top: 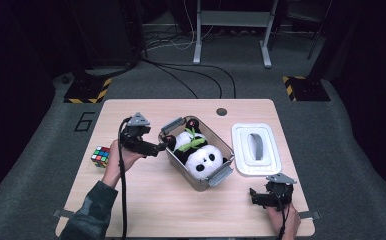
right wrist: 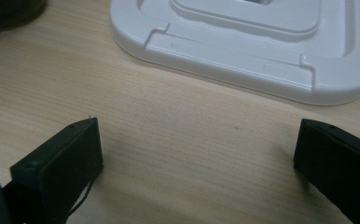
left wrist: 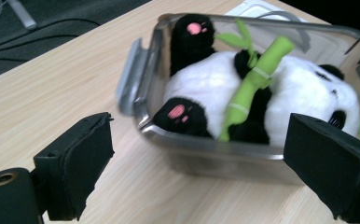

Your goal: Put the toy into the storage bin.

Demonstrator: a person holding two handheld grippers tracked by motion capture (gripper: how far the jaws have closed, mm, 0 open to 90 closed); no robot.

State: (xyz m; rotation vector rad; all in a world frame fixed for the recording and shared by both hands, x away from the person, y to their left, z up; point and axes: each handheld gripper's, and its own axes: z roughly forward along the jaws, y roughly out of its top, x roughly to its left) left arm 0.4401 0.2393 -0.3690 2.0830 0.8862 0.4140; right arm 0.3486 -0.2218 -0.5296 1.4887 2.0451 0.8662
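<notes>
A clear container holding a plush panda blocks the bench centre. A white lid lies just right of it, with a narrow gap between. A puzzle cube sits at the left edge. The near bench is bare wood, open for passing.

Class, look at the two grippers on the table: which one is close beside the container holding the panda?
The left gripper, its open jaws next to the clear container with the plush panda; the right gripper sits apart near the white lid.
</notes>
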